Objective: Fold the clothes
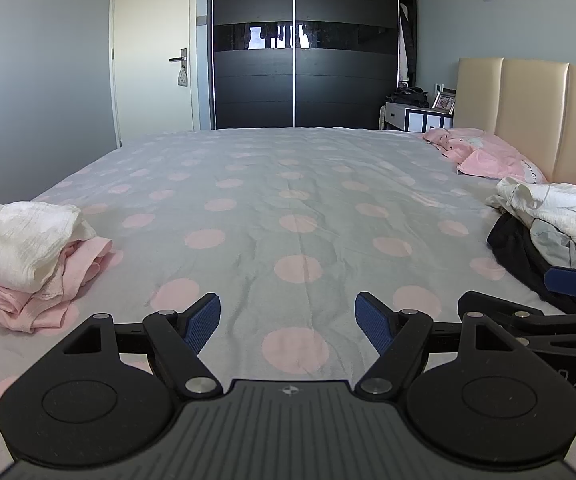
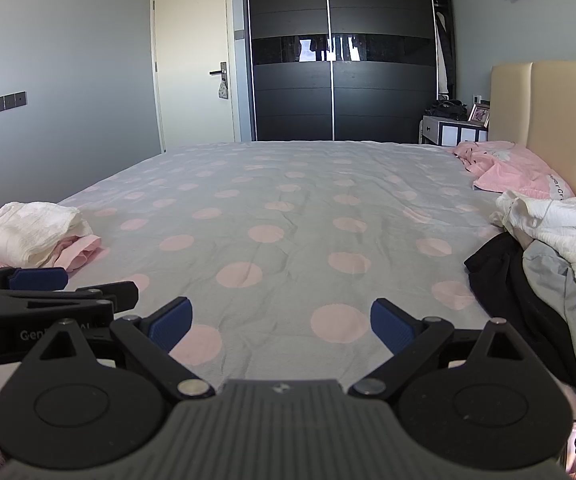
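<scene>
closest in the left wrist view, the left tool (image 1: 288,322) hangs low over the bed with the grey sheet dotted in pink circles (image 1: 288,208), its blue-padded fingers (image 1: 203,322) spread wide and holding nothing. left of that tool, a folded stack of white crinkled cloth on pink garments (image 1: 27,260) rests on the sheet near the bed's edge. right of the tool lies a loose heap of white, grey and black clothes (image 1: 548,232), and the right tool (image 1: 568,284) reaches in beside it at the frame edge. beyond the heap, a pink pillow (image 1: 488,156) sits against the cream padded headboard (image 1: 528,112). a dark sliding wardrobe (image 1: 304,44) stands past the far side of the bed.

closest in the right wrist view, the right tool (image 2: 281,324) also hovers over the dotted sheet (image 2: 288,208), fingers (image 2: 392,326) parted and empty. the left tool (image 2: 39,280) shows just to its left, with the folded stack (image 2: 35,236) behind it. the unfolded heap (image 2: 548,248) lies just right of the right tool, untouched, and the pillow (image 2: 508,168) is further back by the headboard (image 2: 548,120).
</scene>
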`<move>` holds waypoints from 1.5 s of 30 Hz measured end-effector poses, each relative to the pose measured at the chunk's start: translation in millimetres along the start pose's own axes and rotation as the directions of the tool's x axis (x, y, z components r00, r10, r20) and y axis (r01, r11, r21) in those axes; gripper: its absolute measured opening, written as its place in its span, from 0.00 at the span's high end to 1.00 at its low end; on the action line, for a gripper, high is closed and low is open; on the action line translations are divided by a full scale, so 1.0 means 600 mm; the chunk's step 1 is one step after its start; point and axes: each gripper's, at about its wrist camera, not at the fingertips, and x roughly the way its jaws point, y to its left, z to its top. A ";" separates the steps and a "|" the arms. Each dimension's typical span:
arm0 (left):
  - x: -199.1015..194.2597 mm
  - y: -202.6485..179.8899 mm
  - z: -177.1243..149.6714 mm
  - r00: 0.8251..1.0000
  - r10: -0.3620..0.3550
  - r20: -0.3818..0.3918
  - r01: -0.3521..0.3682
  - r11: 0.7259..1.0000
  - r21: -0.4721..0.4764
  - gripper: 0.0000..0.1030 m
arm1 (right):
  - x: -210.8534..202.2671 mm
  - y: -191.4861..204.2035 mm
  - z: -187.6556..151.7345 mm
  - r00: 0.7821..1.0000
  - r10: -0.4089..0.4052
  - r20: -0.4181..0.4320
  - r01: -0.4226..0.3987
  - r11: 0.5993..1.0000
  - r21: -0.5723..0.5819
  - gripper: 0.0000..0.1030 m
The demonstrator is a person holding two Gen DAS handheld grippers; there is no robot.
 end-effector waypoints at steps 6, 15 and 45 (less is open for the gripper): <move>-0.001 0.019 -0.007 0.999 0.016 0.039 -0.015 0.999 -0.033 0.29 | 0.003 -0.007 0.005 1.000 -0.024 -0.005 0.025 1.000 0.015 0.06; 0.006 -0.012 0.001 1.000 0.018 0.026 -0.019 0.999 0.028 0.29 | 0.005 -0.015 0.010 0.998 -0.062 -0.005 0.062 0.997 0.036 0.06; 0.007 -0.030 -0.007 1.000 -0.011 0.018 0.009 0.994 0.106 0.28 | 0.004 -0.022 0.011 0.998 -0.067 -0.021 0.068 0.997 0.037 0.06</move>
